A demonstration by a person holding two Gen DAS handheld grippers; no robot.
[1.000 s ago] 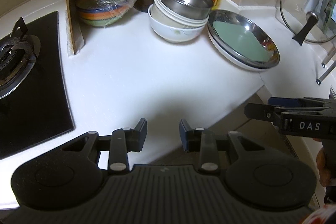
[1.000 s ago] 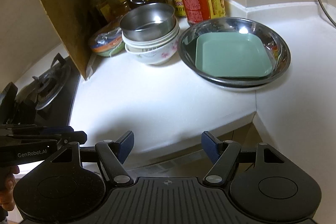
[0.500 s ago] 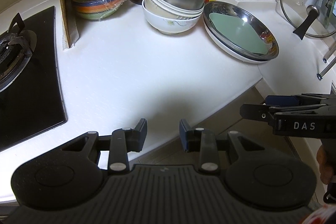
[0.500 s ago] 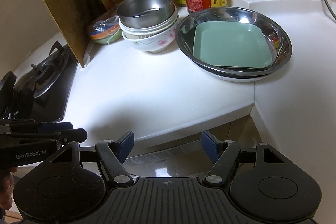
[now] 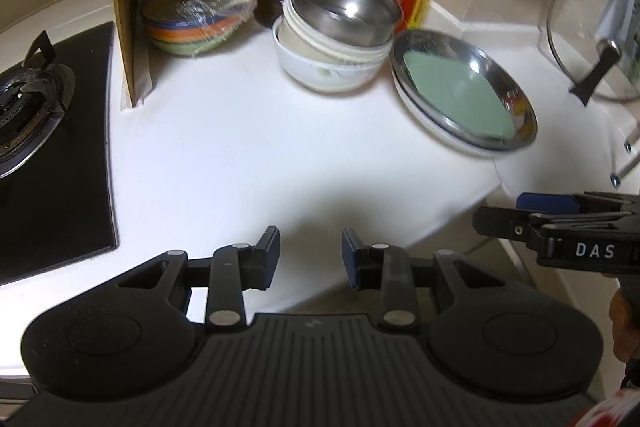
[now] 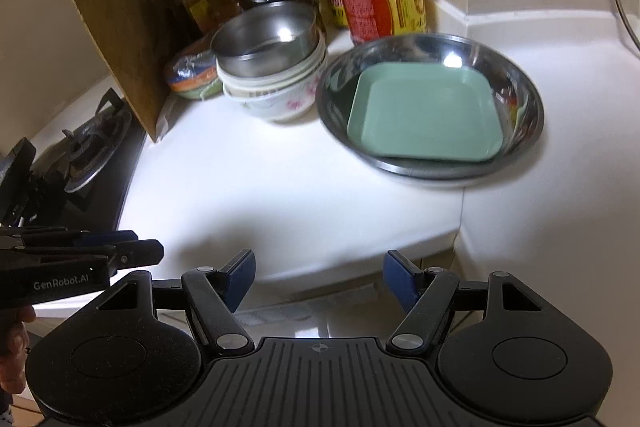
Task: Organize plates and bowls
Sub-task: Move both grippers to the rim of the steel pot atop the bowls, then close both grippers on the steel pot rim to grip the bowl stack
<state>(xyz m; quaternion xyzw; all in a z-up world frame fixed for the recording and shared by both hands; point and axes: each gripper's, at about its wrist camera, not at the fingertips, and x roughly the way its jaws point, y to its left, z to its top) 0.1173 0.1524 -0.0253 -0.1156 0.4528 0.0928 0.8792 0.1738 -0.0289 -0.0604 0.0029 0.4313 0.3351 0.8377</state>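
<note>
Bowl stack (image 5: 334,41) stands at the worktop (image 5: 248,147) back, steel dish (image 6: 430,107) with green plate (image 6: 426,115) touching its right. Both tongs empty, well short of it: left tongs (image 5: 310,253) slightly apart, right tongs (image 6: 320,281) wide. Right tongs line up nearer the dish.

Two grippers (image 5: 310,253) (image 6: 319,281) (one glass lid (image 5: 592,39))
</note>
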